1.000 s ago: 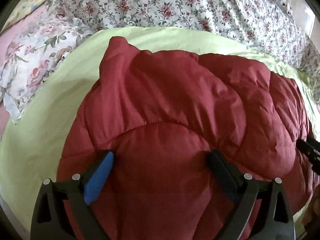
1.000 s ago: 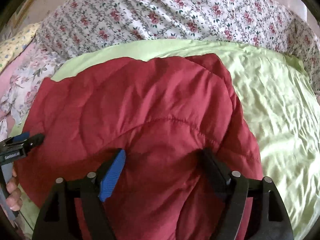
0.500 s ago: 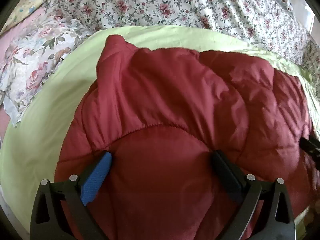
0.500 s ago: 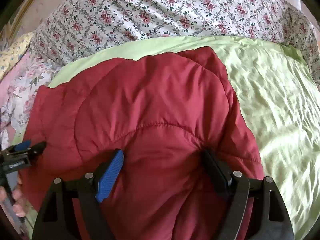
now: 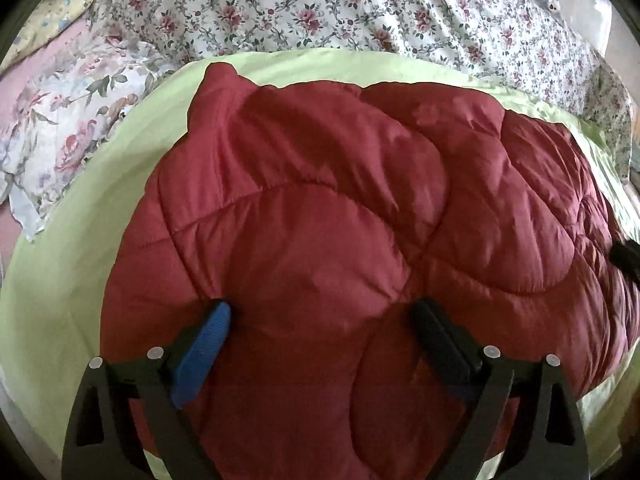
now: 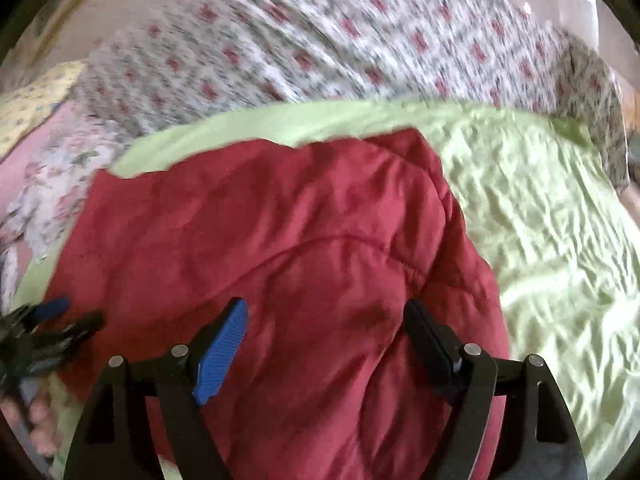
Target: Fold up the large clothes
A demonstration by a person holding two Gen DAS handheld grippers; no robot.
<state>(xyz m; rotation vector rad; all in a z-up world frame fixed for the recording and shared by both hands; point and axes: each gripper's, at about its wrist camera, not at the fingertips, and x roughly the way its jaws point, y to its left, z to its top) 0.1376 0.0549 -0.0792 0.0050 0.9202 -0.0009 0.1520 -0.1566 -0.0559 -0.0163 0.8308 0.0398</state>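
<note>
A dark red quilted puffy garment [image 5: 340,216] lies bunched on a pale green sheet [image 5: 60,272]; it also shows in the right wrist view [image 6: 300,240]. My left gripper [image 5: 322,312] stands wide open over its near left part, fingers resting on the fabric, holding nothing. My right gripper [image 6: 324,312] is wide open over the near right part, also on the fabric. The left gripper shows at the left edge of the right wrist view [image 6: 52,320]; the right gripper's tip shows at the right edge of the left wrist view [image 5: 626,258].
A floral bedcover [image 5: 360,12] lies bunched behind the green sheet [image 6: 540,220]. A floral pillow [image 5: 68,132] and pink bedding [image 5: 36,68] lie at the left. The right wrist view is motion-blurred.
Both grippers stay open on the red garment. The left view has shifted a little over it. The right gripper has moved, its view now blurred and farther from the garment's far edge.
</note>
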